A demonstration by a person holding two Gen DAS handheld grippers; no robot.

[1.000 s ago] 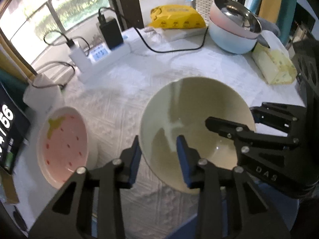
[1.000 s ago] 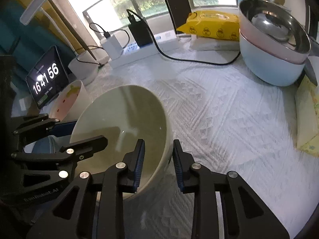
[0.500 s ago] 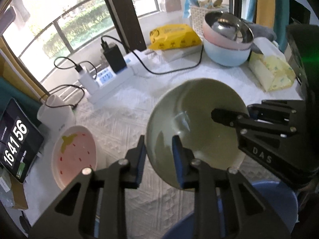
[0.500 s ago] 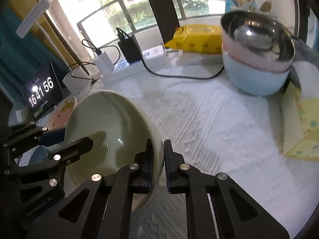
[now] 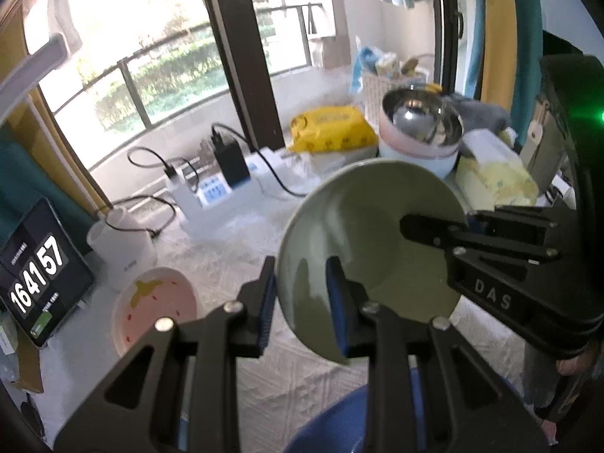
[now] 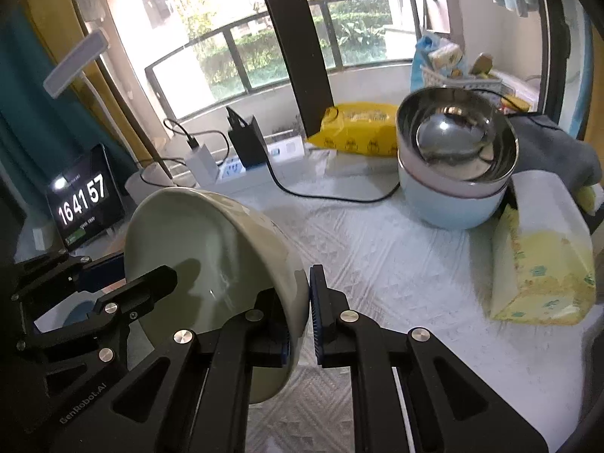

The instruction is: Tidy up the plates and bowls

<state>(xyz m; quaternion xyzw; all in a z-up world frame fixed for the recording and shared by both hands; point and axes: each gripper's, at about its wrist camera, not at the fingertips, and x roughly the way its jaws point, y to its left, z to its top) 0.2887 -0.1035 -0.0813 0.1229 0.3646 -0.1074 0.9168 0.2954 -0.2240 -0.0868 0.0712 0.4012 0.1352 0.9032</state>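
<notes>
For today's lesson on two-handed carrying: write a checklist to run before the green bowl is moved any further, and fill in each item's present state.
1. Left gripper clamps the green bowl rim: ok.
2. Right gripper clamps the opposite rim: ok.
3. Bowl clear of the tablecloth: ok, it hangs tilted.
4. Bowl empty: ok, nothing visible inside.
5. Stacked bowls, a likely destination, within free path: ok, bare cloth between.
6. Blue dish below the bowl safely cleared: cannot tell.

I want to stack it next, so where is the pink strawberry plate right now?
In the left wrist view the pink strawberry plate lies on the white tablecloth at lower left, between the white mug and the clock tablet.
</notes>
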